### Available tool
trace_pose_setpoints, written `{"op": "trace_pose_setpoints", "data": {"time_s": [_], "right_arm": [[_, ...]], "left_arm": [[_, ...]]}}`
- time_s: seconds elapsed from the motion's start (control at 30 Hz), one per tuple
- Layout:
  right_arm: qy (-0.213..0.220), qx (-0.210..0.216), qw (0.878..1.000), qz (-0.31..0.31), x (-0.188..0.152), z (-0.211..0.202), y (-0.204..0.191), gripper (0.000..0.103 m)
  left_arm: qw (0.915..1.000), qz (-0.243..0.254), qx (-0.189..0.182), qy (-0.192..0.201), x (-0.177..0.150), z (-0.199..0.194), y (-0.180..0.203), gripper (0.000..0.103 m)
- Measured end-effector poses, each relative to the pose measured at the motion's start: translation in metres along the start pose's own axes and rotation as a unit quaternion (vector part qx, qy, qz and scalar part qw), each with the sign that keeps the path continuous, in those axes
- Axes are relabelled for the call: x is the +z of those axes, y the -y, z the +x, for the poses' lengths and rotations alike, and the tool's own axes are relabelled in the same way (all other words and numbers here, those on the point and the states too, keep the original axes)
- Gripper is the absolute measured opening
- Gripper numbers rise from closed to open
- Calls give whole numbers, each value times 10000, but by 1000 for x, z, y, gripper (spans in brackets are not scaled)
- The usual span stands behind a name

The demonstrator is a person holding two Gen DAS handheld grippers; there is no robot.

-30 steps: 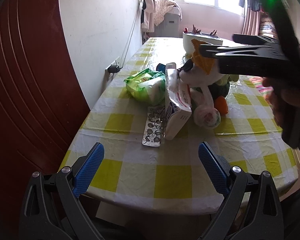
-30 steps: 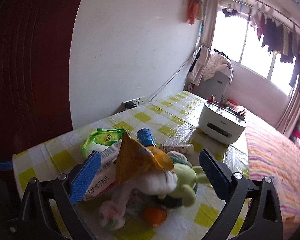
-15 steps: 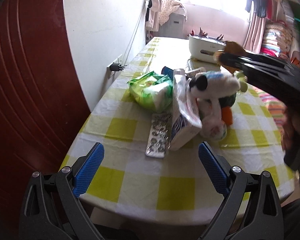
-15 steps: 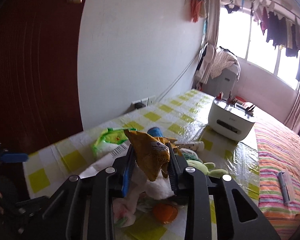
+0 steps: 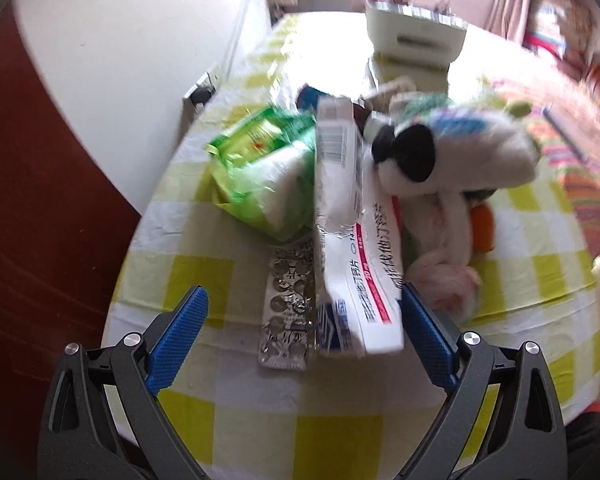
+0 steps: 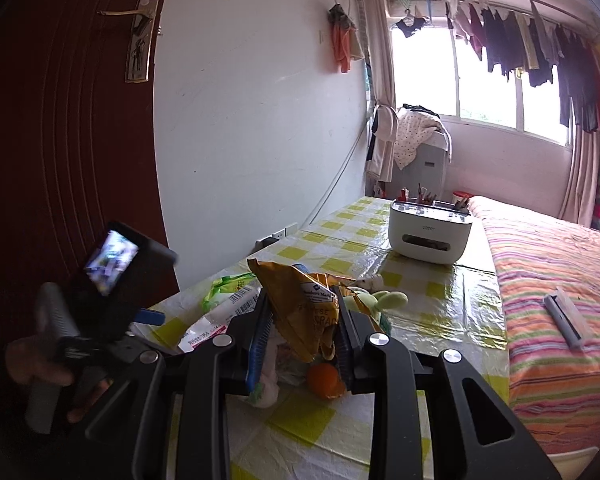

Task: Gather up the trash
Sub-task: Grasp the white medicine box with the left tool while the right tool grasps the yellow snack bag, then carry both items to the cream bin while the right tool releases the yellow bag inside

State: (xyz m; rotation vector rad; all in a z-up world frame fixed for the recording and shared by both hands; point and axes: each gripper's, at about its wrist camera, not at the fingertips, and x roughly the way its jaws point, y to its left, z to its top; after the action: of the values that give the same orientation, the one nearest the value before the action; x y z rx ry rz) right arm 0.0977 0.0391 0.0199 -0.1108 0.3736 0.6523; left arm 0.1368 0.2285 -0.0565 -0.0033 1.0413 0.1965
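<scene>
My right gripper (image 6: 302, 312) is shut on a crumpled orange snack bag (image 6: 300, 300), held upright above the plush toy (image 6: 384, 300). In the left wrist view my left gripper (image 5: 302, 300) is open and points down at the table. Its blue pads (image 5: 180, 332) stand on either side of a white medicine box (image 5: 356, 264) and a silver blister pack (image 5: 288, 312), apart from both. The box leans against a green packet (image 5: 260, 160) and the black-and-white plush toy (image 5: 452, 160).
The yellow-checked table (image 5: 220, 400) stands against a white wall, with a dark red door (image 6: 60, 120) at the left. A white organiser (image 6: 428, 232) stands at the far end. A striped bed (image 6: 560, 280) with a grey comb-like thing (image 6: 564, 316) lies to the right.
My right gripper went from wide open to shut on the snack bag and drew back with it. My left gripper moved forward and tipped down over the medicine box and blister pack.
</scene>
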Motion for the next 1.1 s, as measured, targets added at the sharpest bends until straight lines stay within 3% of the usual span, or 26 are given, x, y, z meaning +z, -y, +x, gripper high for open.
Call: {"op": "trace_pose_setpoints", "data": {"time_s": [0.07, 0.1, 0.13, 0.17, 0.3, 0.43, 0.77, 1.1], "right_arm": [[15, -13, 10000, 24, -3, -4, 3, 28], [19, -23, 10000, 44, -4, -6, 5, 29], [27, -34, 10000, 57, -5, -8, 6, 28], [38, -46, 10000, 72, -6, -11, 7, 28], [70, -96, 9998, 127, -9, -17, 14, 28], [73, -162, 9997, 189, -13, -22, 24, 29], [150, -425, 9983, 376, -17, -34, 45, 29], [211, -932, 9935, 617, -23, -58, 74, 29]], "left_arm": [[9999, 110, 25, -107, 4, 11, 5, 87], [9997, 190, 5, -174, 5, 16, 9, 74], [9995, 232, 2, -235, 5, 19, 11, 50], [9991, 274, 28, -315, 5, 23, 14, 41], [9997, 190, 121, -112, 0, 22, 15, 39], [9986, -74, 337, 398, -4, 3, 10, 37], [9877, -305, 361, 1490, -3, -59, 23, 37], [9829, 17, -135, 1837, -5, -96, 72, 38]]}}
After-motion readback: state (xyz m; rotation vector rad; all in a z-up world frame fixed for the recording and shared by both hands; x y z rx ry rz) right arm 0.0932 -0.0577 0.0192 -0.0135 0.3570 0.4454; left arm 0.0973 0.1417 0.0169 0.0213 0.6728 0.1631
